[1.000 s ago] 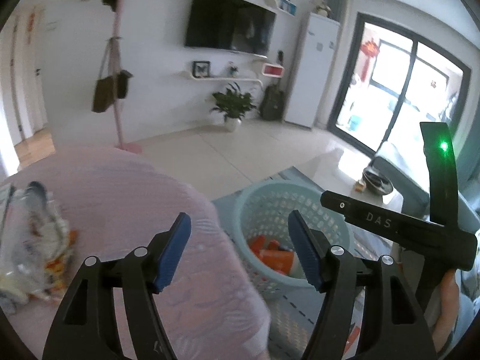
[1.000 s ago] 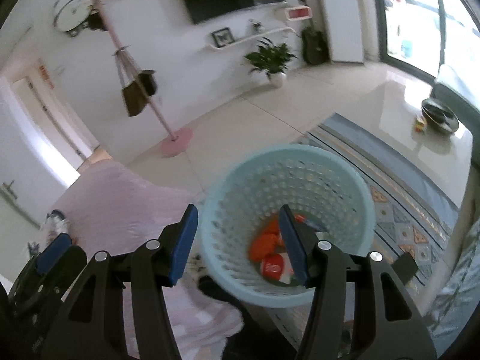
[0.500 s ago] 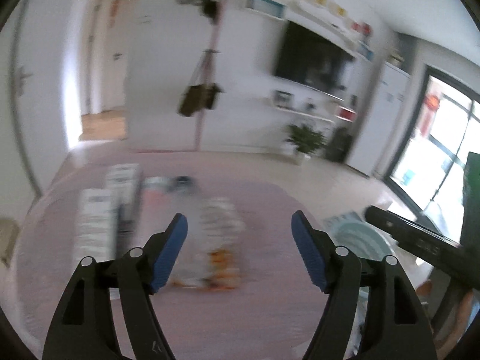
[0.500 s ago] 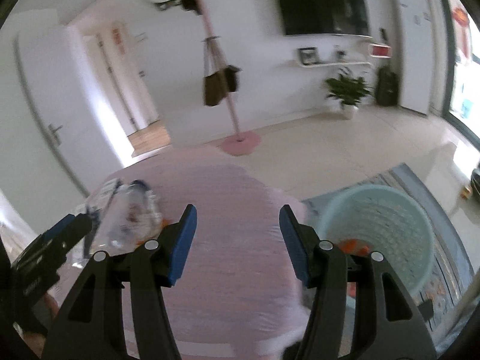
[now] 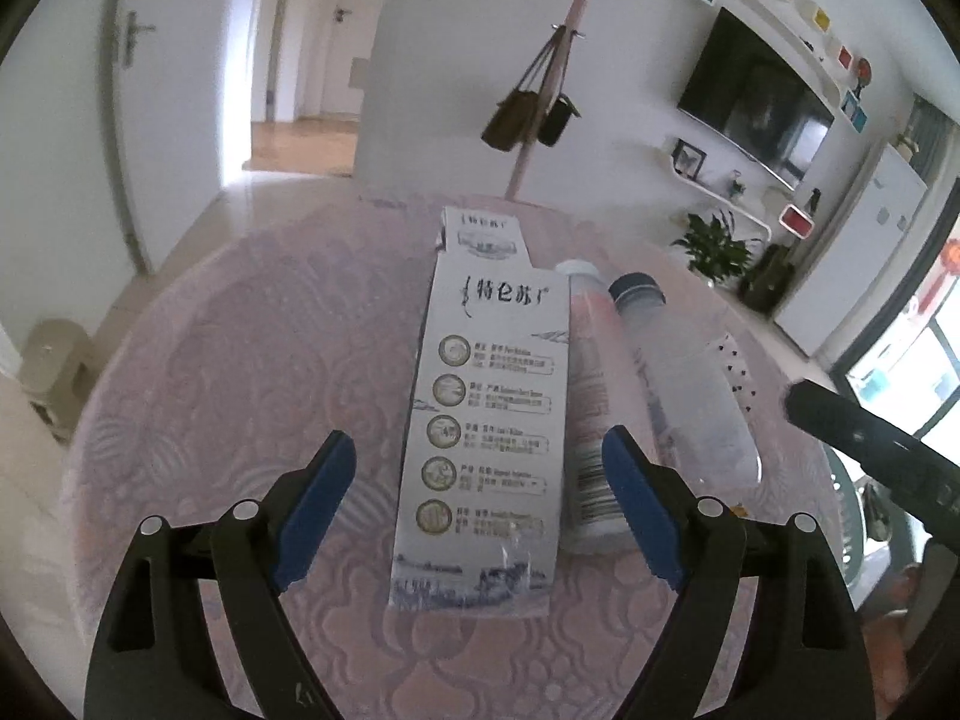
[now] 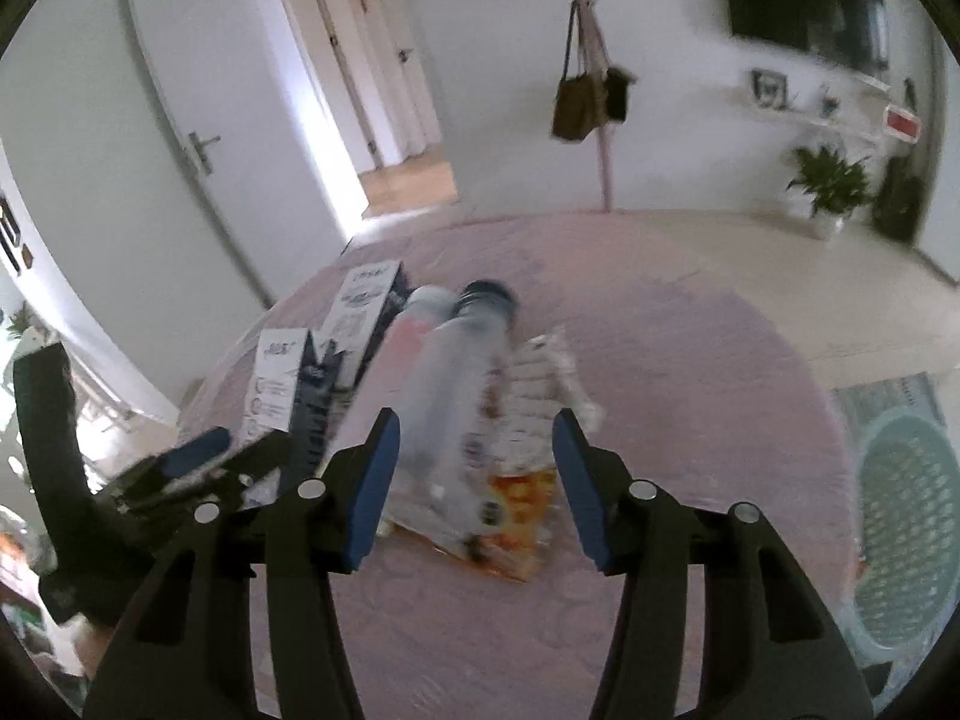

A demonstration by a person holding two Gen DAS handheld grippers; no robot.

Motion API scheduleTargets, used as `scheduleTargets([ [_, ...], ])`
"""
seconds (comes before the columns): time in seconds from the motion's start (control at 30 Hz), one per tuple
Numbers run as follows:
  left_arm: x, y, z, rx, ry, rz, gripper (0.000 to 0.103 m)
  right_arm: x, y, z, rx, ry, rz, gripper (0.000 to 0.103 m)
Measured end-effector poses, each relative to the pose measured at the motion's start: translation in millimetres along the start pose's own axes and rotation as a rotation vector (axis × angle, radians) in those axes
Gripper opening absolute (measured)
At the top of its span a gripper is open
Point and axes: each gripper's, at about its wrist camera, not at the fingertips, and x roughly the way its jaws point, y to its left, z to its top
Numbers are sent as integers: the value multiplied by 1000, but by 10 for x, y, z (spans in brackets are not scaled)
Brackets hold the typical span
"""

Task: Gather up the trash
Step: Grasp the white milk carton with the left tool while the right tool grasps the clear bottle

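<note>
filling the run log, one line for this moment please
left gripper: open over carton | right gripper: open over bottle | basket: beside table

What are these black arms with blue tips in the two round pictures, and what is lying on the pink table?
They are hand-held grasping tools; a person carries one in each hand, each with a wide-angle camera looking along its two fingers. One picture is from the left tool, whose jaws have just been opening, the other from the right tool. Both are open and hold nothing. On the pink table lie a white carton, a pink-labelled bottle, a clear bottle and a snack wrapper. The green basket stands beside the table.
</note>
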Motion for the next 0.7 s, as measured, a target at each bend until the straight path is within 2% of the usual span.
scheduleTargets([
  [0.17,128,8,47,26,17,-1,80,258,78,113,24,53,12,49],
  [0.47,326,110,-17,5,81,-31,66,651,117,191,35,131,-54,49],
  [0.57,335,164,-41,-5,92,-50,57,741,97,199,37,140,-55,50],
  [0.7,253,249,-114,-27,86,-76,56,751,118,166,1,136,-48,49],
])
